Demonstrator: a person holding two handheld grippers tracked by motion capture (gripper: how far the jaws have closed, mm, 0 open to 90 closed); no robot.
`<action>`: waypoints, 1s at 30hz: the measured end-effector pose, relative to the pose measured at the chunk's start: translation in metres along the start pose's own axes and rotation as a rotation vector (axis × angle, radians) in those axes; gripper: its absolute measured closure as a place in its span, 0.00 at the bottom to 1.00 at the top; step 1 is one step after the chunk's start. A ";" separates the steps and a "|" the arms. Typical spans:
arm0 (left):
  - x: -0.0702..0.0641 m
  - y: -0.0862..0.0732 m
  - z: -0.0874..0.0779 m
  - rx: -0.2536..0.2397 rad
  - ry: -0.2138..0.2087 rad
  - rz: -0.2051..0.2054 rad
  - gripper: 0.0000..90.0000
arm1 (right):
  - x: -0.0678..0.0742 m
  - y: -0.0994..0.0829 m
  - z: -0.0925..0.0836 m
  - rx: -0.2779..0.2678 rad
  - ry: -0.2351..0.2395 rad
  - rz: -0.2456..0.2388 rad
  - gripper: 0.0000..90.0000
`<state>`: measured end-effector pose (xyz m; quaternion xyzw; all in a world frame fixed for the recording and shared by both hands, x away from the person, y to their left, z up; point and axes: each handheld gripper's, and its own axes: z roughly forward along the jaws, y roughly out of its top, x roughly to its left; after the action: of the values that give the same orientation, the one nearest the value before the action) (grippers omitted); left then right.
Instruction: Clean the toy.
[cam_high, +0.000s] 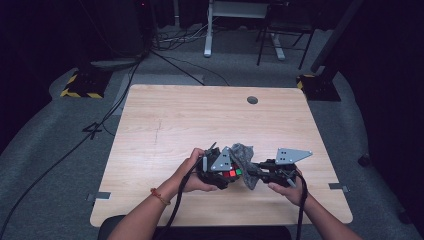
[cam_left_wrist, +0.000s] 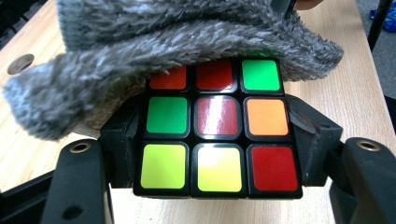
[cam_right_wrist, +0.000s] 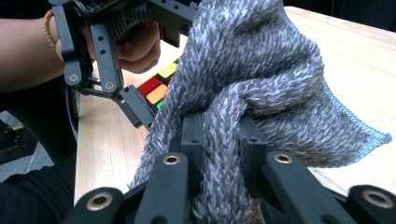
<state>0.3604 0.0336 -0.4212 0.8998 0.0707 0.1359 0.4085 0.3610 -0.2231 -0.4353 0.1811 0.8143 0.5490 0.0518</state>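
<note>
fingers (cam_left_wrist: 306, 144) clamping cube (cam_left_wrist: 217, 126), cloth (cam_left_wrist: 154, 32) draped above

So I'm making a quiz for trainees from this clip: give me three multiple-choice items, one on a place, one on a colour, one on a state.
1. Where does the grey cloth lie against the puzzle cube?
A. over its top edge
B. under it
C. well apart from it

2. What colour is the facing side's centre sticker?
A. blue
B. red
C. white

3. How is the right gripper?
A. open, holding nothing
B. shut on the cloth
C. shut on the cube

Key: 1 A, the cloth drapes over the top row; 2 B, the middle square is red; 3 B, the cloth is bunched between its jaws.
</note>
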 end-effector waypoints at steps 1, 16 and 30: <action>0.000 0.000 0.000 -0.002 0.001 0.002 0.36 | 0.000 0.000 -0.001 -0.002 -0.004 -0.005 0.86; 0.006 0.004 -0.013 -0.081 0.009 -0.027 0.37 | -0.001 -0.012 0.015 0.135 -0.038 -0.017 0.86; -0.006 0.007 0.003 -0.053 -0.068 -0.008 0.37 | 0.004 0.004 -0.003 0.032 -0.134 -0.074 0.86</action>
<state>0.3555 0.0249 -0.4191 0.8926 0.0564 0.1053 0.4348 0.3577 -0.2235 -0.4297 0.1881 0.8237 0.5204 0.1233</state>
